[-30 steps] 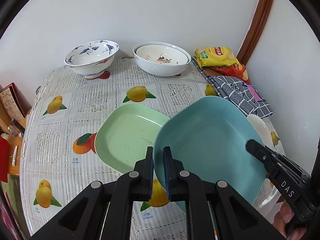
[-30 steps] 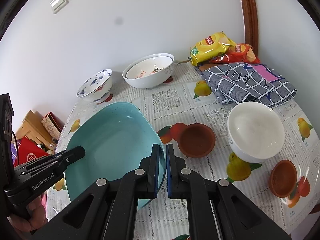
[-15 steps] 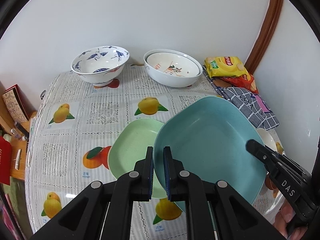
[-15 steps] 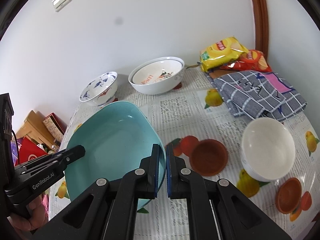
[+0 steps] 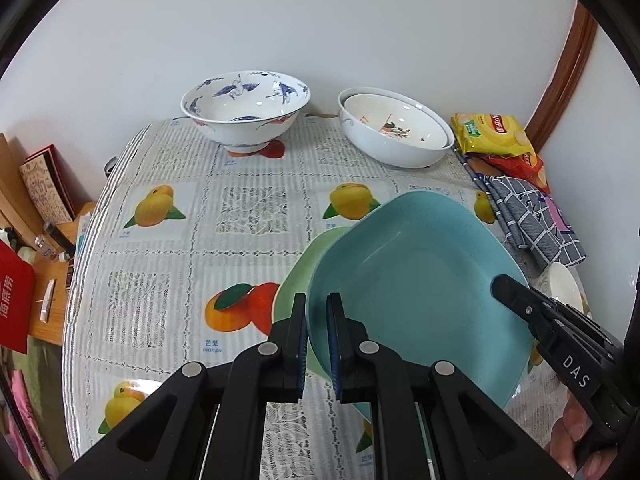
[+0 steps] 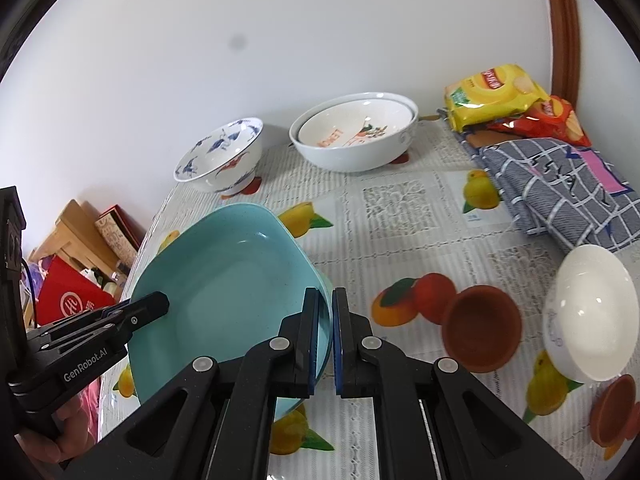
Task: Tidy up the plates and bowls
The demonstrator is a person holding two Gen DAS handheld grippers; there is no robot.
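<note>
Both grippers hold a blue square plate (image 5: pixel 420 292) by opposite rims, above the table. My left gripper (image 5: pixel 317 312) is shut on its left rim; my right gripper (image 6: pixel 325 312) is shut on its right rim, and the plate also shows in the right wrist view (image 6: pixel 228 280). A green plate (image 5: pixel 294 296) lies on the table, mostly hidden under the blue plate. At the back stand a blue-patterned bowl (image 5: pixel 245 108) and two nested white bowls (image 5: pixel 394 130).
A plain white bowl (image 6: pixel 588 312), a brown bowl (image 6: pixel 482 326) and a small brown dish (image 6: pixel 614 408) sit at the right. Snack bags (image 6: pixel 494 94) and a checked cloth (image 6: pixel 560 184) lie at the back right. The table's left edge (image 5: pixel 80 264) drops to clutter.
The blue plate, held by both grippers, has moved left and over the green plate, covering most of it. Both grippers stay shut on it.
</note>
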